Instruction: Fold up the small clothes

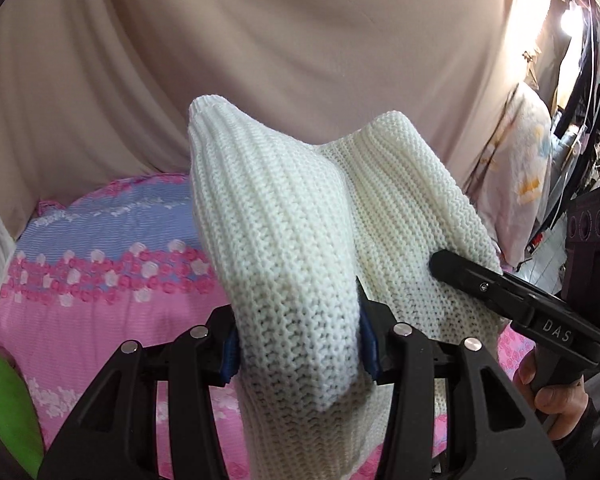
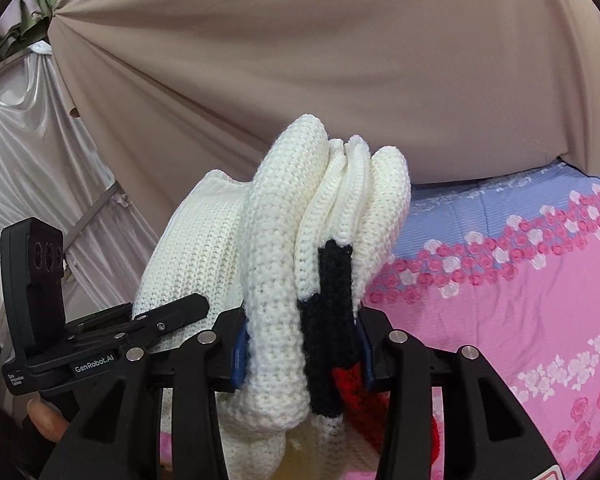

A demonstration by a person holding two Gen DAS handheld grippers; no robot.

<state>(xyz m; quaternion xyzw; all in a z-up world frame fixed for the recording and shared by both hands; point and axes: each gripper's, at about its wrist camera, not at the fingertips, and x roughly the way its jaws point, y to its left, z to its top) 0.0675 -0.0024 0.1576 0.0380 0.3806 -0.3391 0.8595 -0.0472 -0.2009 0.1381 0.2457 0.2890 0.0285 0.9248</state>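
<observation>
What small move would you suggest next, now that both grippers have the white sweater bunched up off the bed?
Probably draw the two grippers apart. The left gripper and right gripper are each shut on thick bunches of the white knit sweater, held close together above the pink floral bedspread, so the fabric cannot lie flat yet.

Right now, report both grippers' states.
Left gripper: shut on the sweater.
Right gripper: shut on the sweater's bunched folds, over a black patch.

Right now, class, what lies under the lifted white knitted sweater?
Under the white knitted sweater lies the pink and blue rose-patterned bedspread. The part directly below is hidden by the sweater and claws.
</observation>
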